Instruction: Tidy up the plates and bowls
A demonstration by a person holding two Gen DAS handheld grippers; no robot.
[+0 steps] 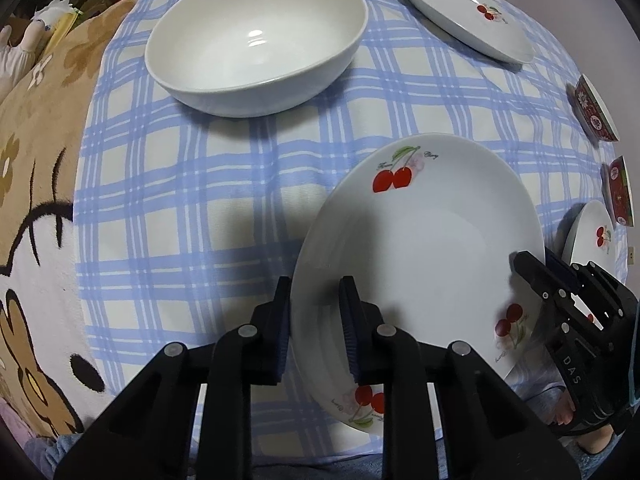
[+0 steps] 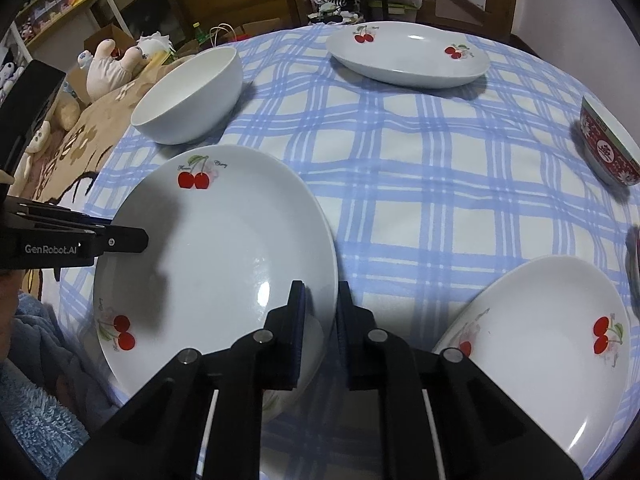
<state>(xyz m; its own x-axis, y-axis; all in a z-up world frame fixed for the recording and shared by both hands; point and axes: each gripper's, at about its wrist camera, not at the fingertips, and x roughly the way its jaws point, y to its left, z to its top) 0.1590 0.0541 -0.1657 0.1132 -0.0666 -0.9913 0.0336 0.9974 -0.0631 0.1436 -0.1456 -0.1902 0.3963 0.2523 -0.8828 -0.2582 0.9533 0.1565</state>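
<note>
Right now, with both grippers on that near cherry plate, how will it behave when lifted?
The cherry plate looks like glazed ceramic: stiff, probably slippery at the thin rim. Held by left gripper and right gripper at opposite edges, it should stay level, but would likely break if dropped.

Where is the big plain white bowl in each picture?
Left wrist view: the plain white bowl sits at the top, left of centre, beyond the held cherry plate.
Right wrist view: the bowl is upper left, just behind that plate.
Shared landmark: the cherry plate gripped on its rim from both sides, on the blue checked tablecloth.
</note>
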